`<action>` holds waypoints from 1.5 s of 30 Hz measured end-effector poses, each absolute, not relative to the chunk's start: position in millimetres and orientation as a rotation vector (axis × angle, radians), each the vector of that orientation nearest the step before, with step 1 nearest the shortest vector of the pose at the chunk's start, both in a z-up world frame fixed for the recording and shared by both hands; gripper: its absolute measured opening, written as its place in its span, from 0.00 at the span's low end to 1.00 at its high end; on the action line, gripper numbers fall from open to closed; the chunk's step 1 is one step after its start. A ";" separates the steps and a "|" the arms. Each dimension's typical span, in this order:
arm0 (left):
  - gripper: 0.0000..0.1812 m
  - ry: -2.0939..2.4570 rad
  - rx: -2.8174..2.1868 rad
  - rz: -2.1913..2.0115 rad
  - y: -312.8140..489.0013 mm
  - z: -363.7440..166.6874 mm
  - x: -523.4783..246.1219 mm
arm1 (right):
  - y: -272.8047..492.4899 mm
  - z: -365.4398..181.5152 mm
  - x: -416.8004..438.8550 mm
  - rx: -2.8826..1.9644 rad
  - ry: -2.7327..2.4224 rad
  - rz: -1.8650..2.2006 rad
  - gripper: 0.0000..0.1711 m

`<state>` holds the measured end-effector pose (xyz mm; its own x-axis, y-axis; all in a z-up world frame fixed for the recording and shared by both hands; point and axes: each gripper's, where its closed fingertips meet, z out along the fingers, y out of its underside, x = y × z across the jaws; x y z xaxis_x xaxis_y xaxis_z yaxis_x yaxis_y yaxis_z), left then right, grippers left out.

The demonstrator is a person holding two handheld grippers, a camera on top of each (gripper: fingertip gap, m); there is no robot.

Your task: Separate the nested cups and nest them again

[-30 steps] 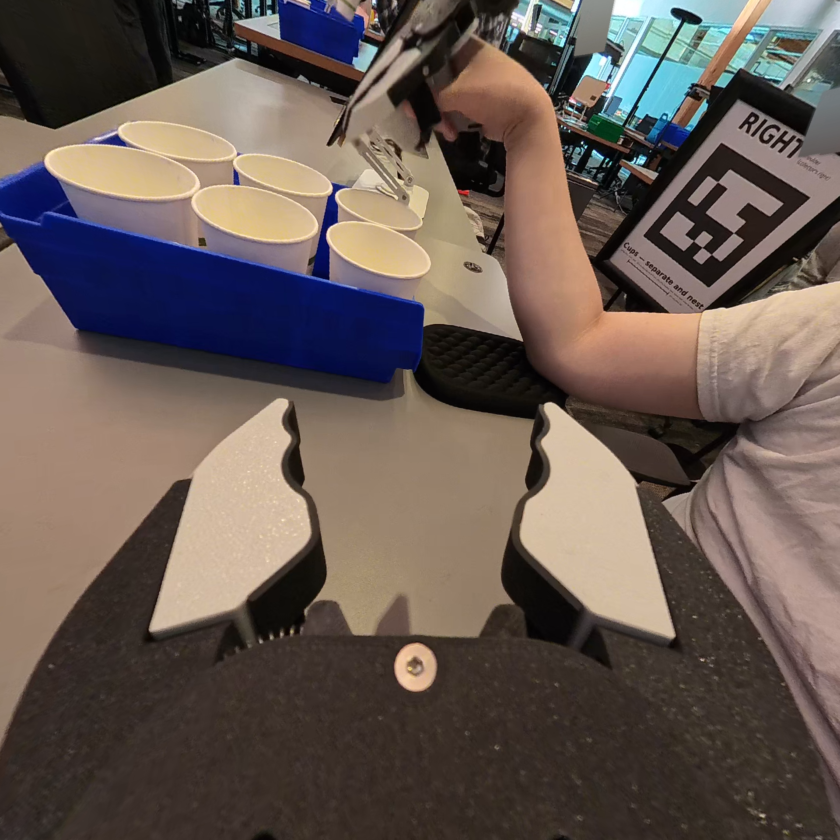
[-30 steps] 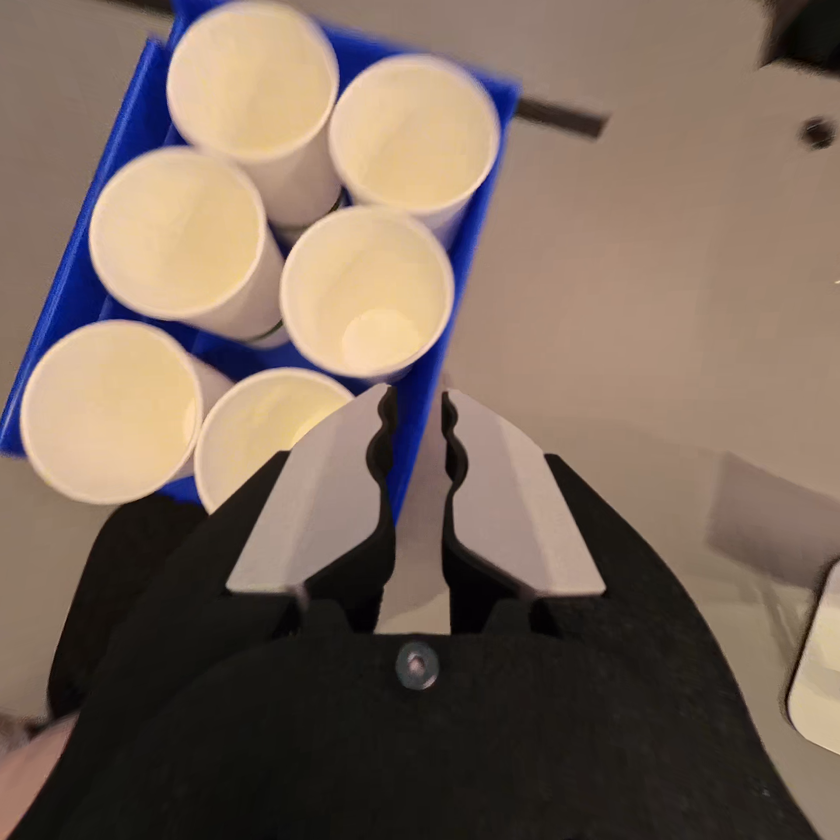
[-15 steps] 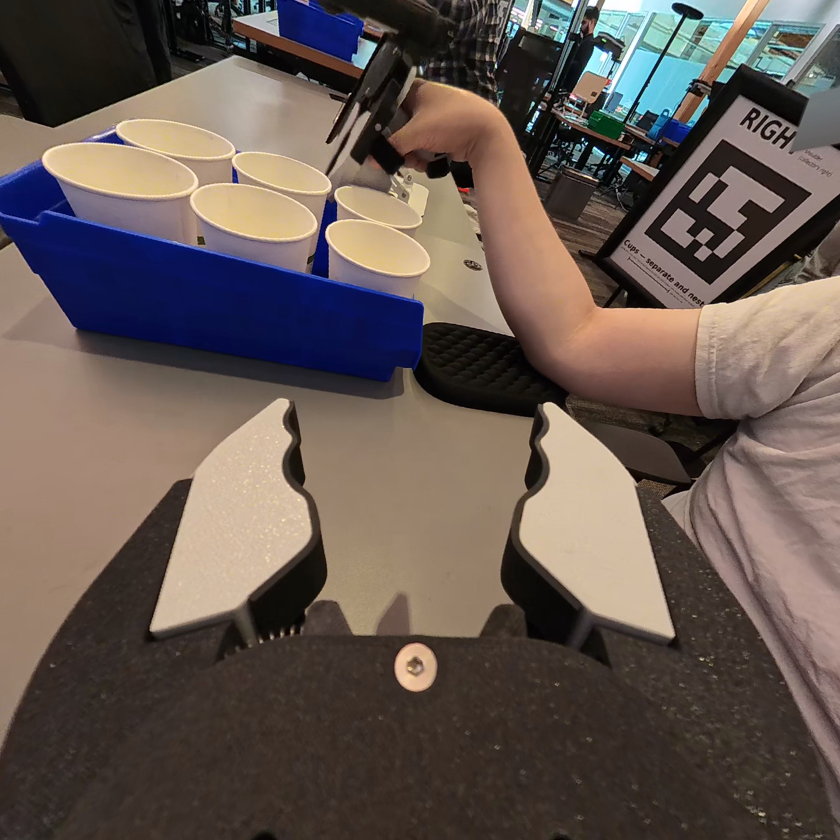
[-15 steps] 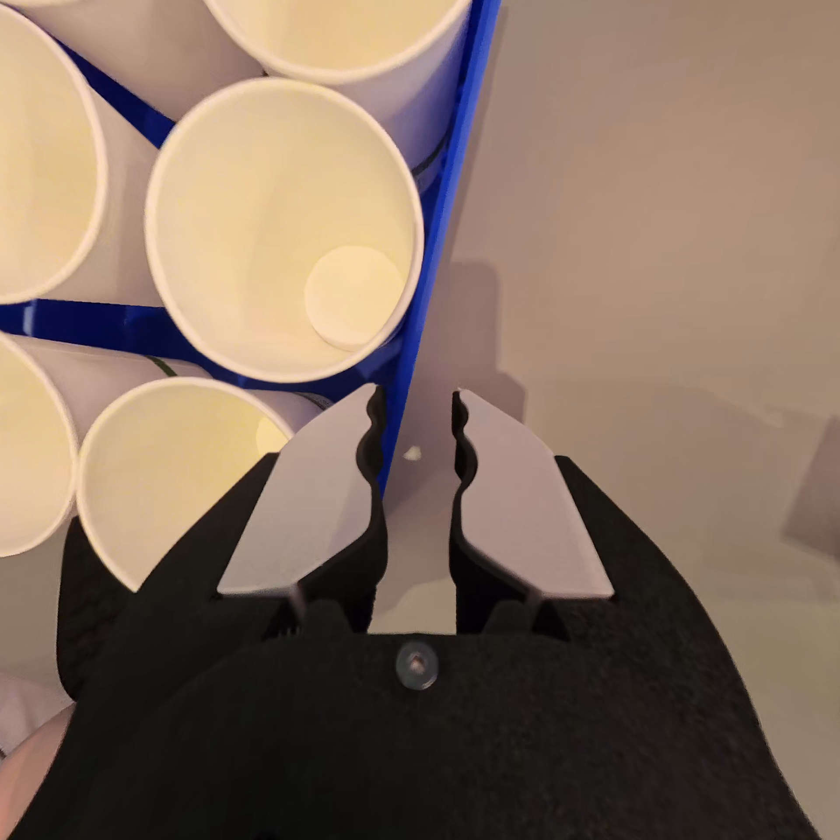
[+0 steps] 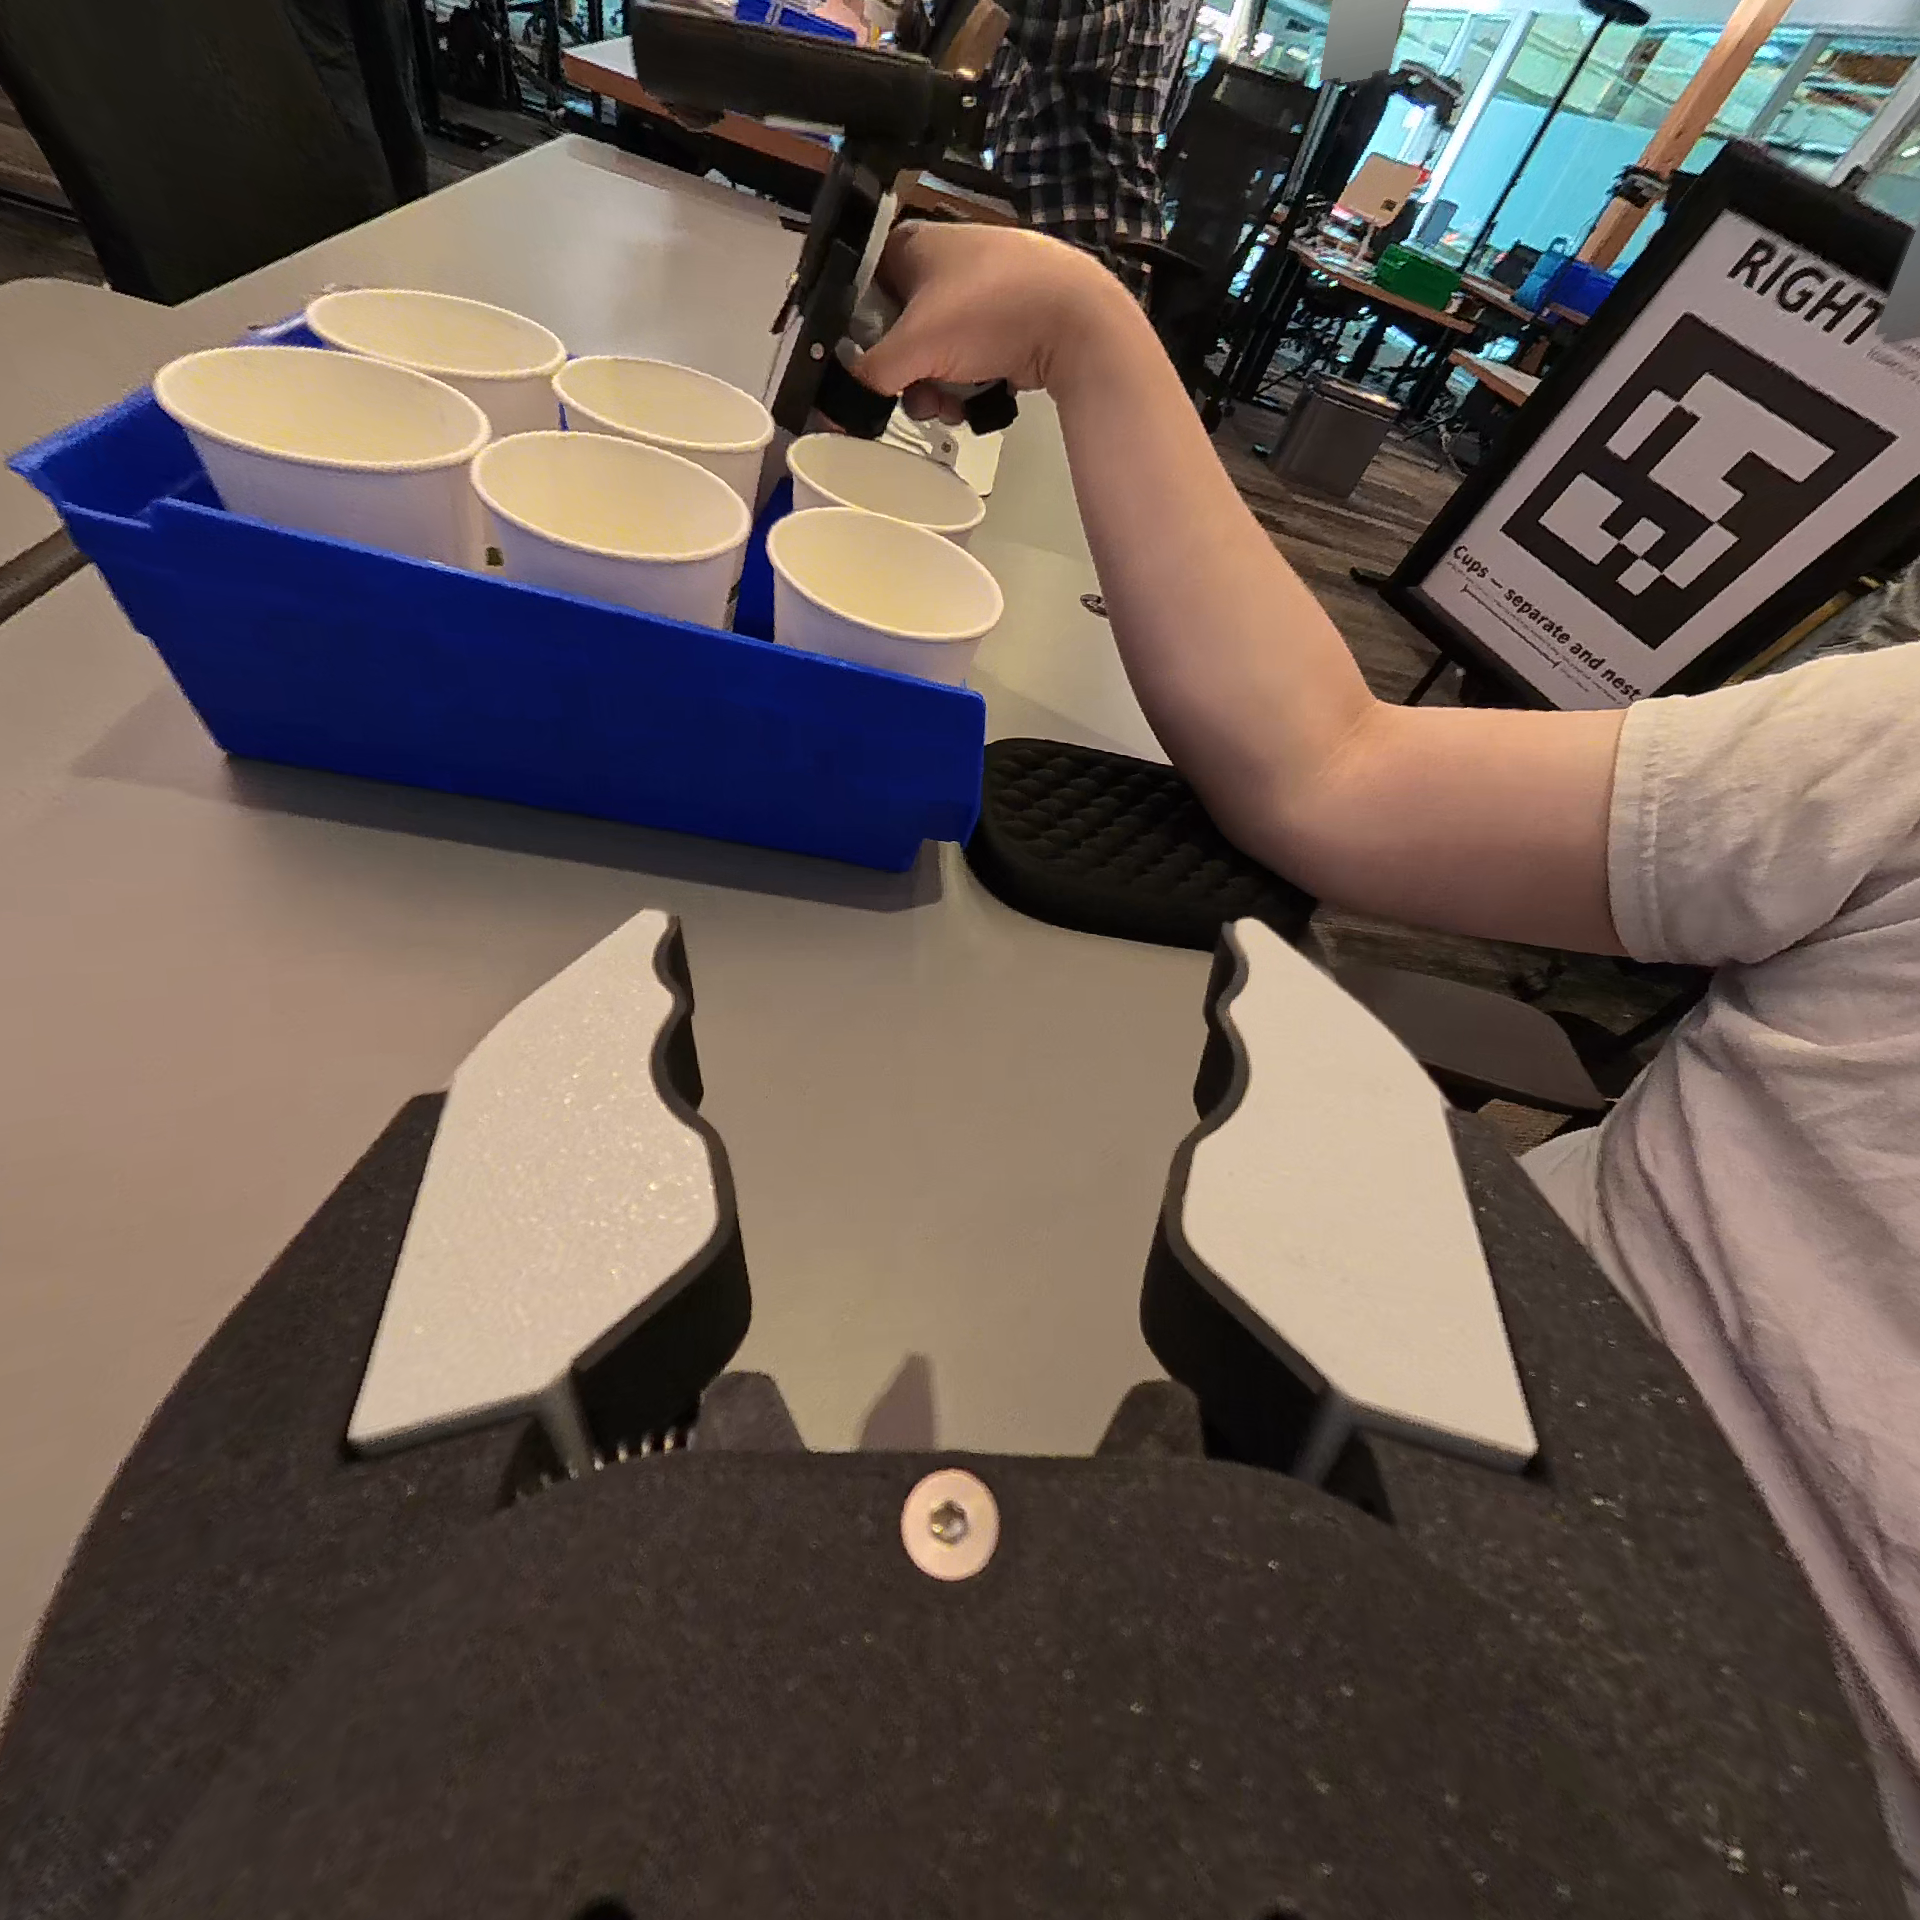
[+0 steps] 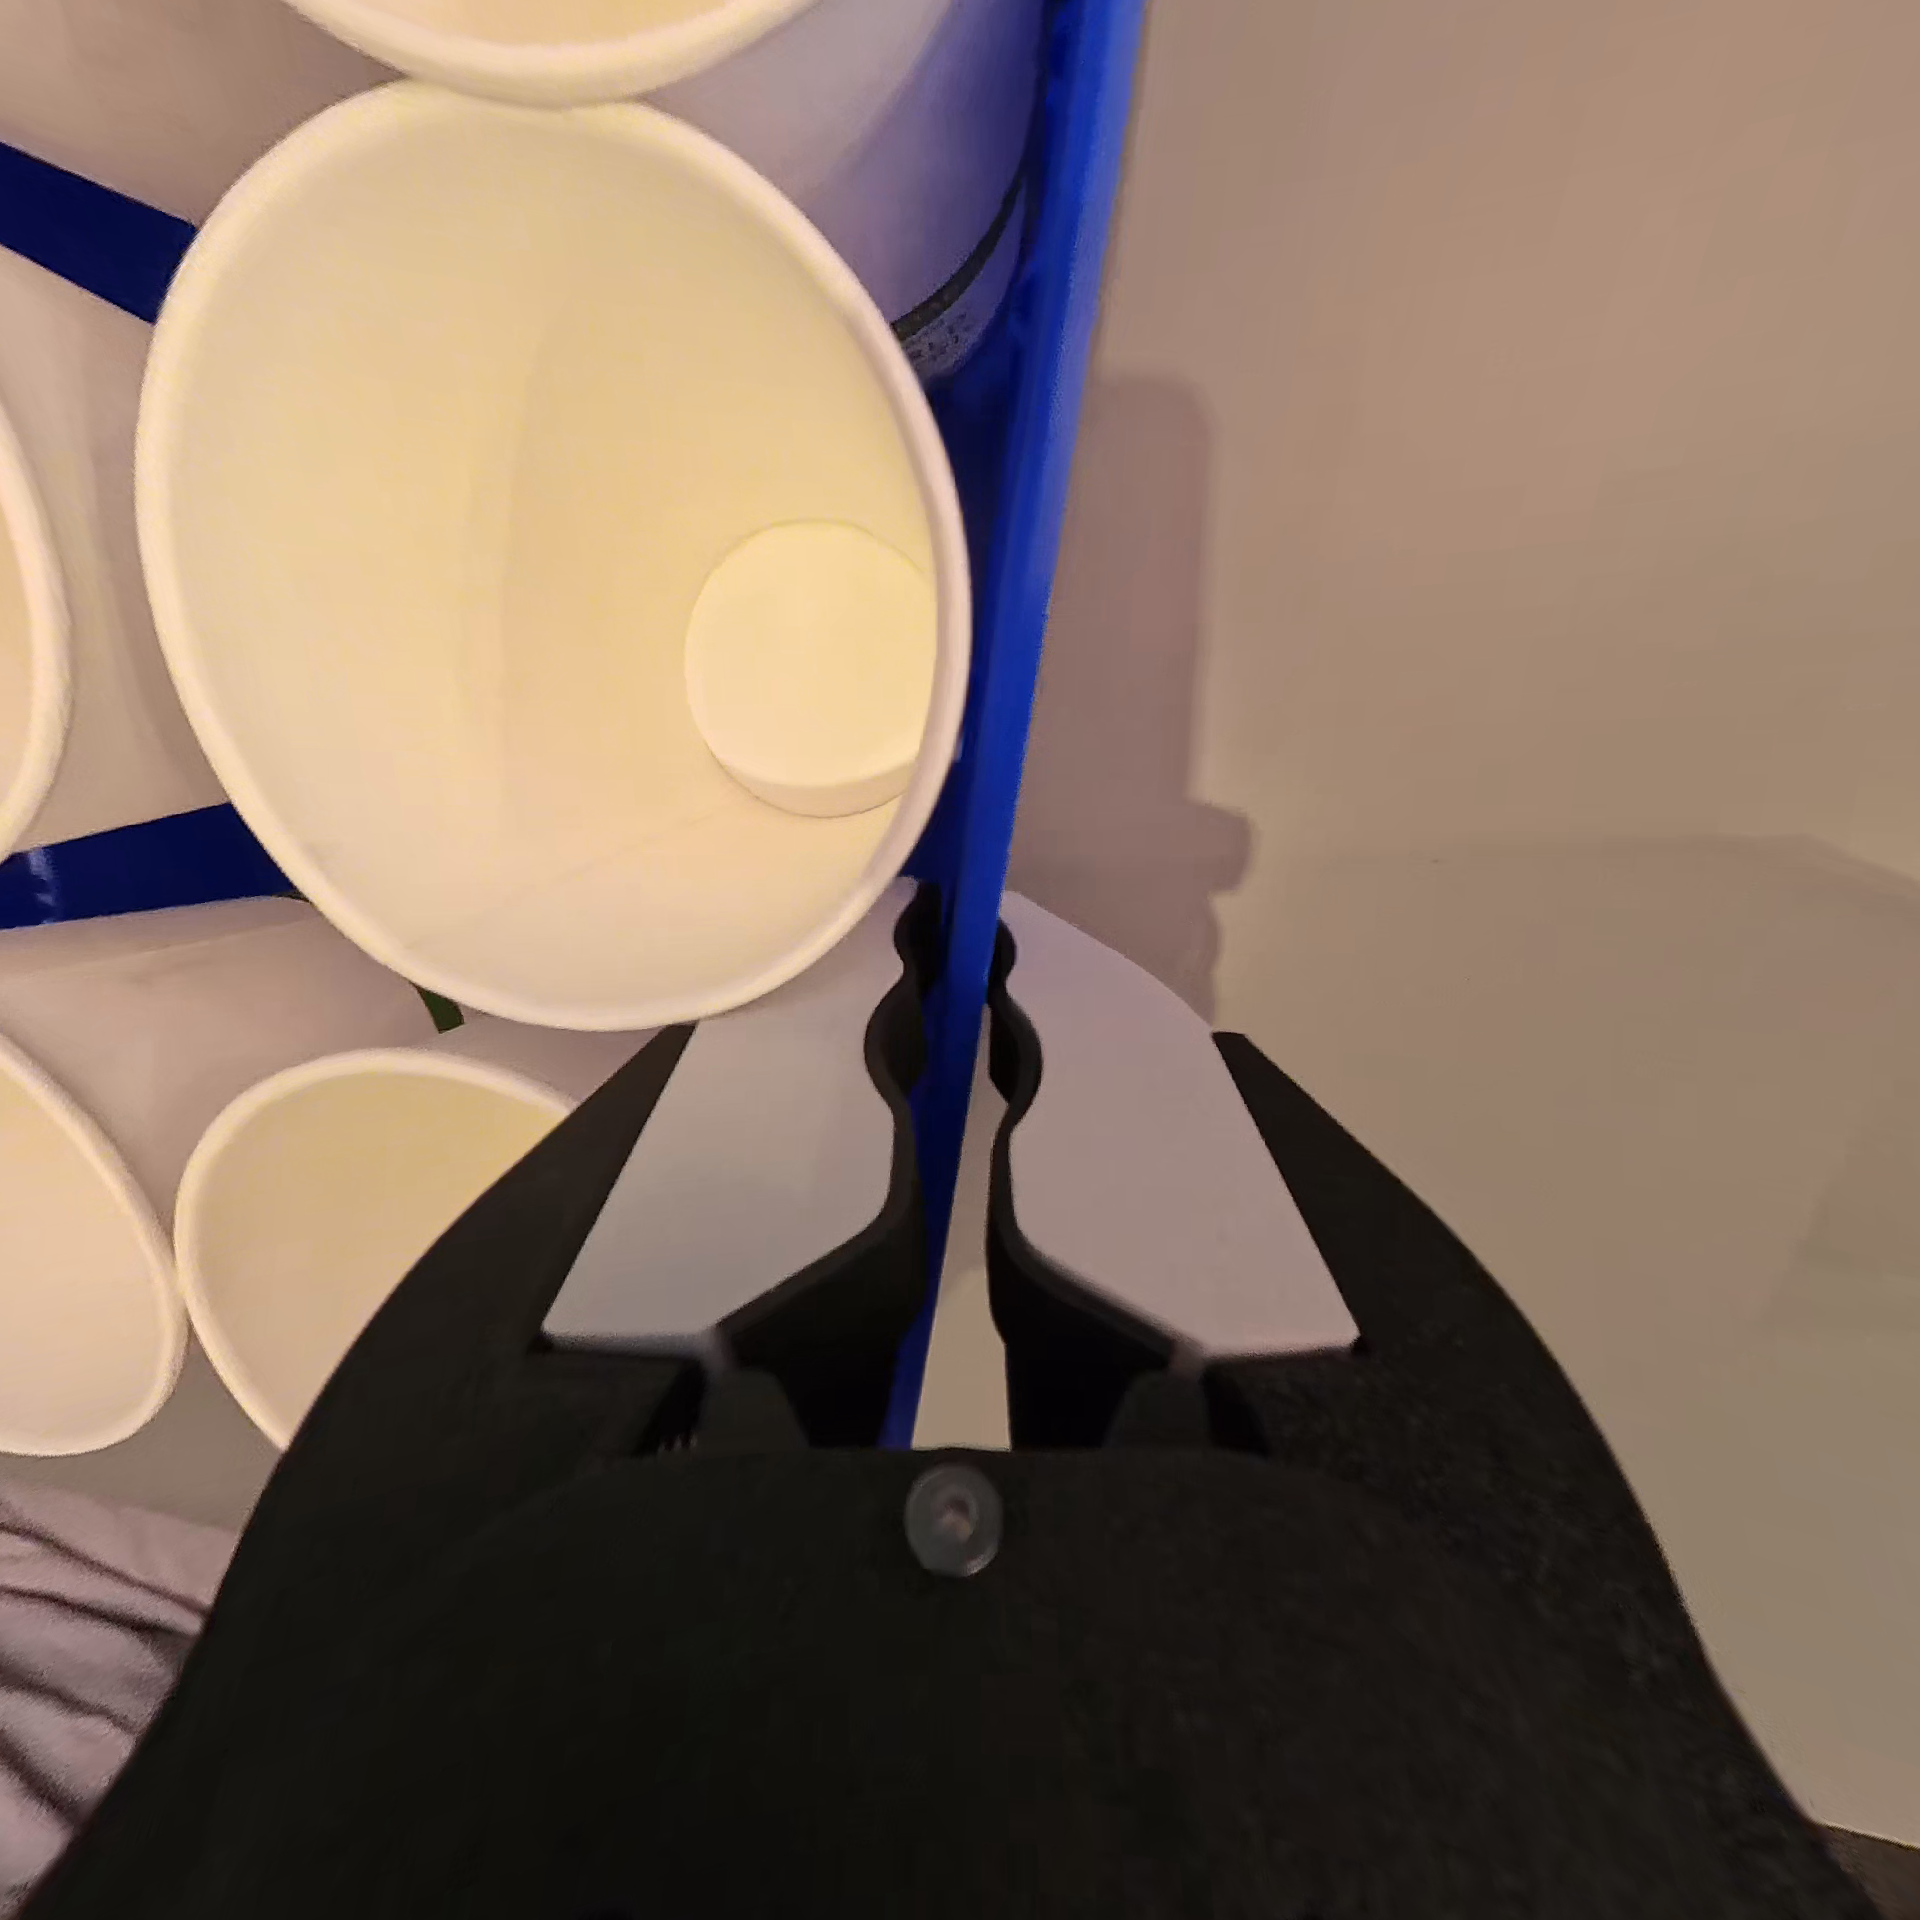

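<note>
From the left wrist view the right gripper's (image 5: 831, 343) fingertips vanish behind the white paper cups (image 5: 608, 509). Up close, the right gripper (image 6: 951, 997) straddles the blue bin's (image 6: 1039, 416) side wall, narrowly parted, seemingly pinching it. Six cups stand in the bin (image 5: 540, 696). The left gripper (image 5: 945, 987) hovers wide open, empty, over the grey table (image 5: 208, 987); a black pad (image 5: 1112, 842) lies beside the bin.

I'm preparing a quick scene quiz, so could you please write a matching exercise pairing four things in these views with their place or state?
Things:
1. left gripper
2. right gripper
3. paper cups
4. black pad

Place or state:
A. upright in the blue bin
B. fingers either side of the bin's wall
C. on the table under the person's elbow
D. open, over bare table

Pairs: 1-D, 2-B, 3-A, 4-C
</note>
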<state>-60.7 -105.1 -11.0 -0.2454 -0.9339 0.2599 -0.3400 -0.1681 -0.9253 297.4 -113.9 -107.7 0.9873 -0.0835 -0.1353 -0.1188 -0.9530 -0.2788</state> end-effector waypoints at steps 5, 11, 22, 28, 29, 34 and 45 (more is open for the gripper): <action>0.47 1.499 -1.653 -1.128 -64.4 -20.0 -76.6 | -114.2 -108.1 296.9 -2.851 0.158 0.175 0.03; 0.40 1.196 -1.944 -0.527 16.2 0.4 -159.8 | -114.6 -108.3 297.1 -2.870 0.182 0.158 0.02; 0.34 0.692 -2.524 -0.231 62.5 -39.0 -317.5 | -114.6 -108.4 297.1 -2.862 0.170 0.161 0.02; 0.23 0.838 -2.687 -0.054 53.8 -84.5 -302.0 | -114.3 -108.4 297.2 -2.862 0.165 0.156 0.02; 0.17 0.862 -2.693 -0.009 53.8 -88.8 -302.0 | -114.3 -108.5 297.1 -2.862 0.164 0.155 0.02; 0.10 0.820 -2.720 0.093 56.8 -95.4 -307.1 | -114.2 -108.5 297.1 -2.861 0.162 0.160 0.02; 0.05 0.952 -2.682 0.159 39.8 -95.7 -277.7 | -113.7 -108.6 289.9 -2.888 0.128 0.157 0.02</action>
<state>-277.7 39.8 -95.7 0.7757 -0.5991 -0.1985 -0.6311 -0.7397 -0.2334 289.9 -113.7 -108.6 0.9904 -0.0735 -0.1173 -0.1000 -0.9659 -0.2388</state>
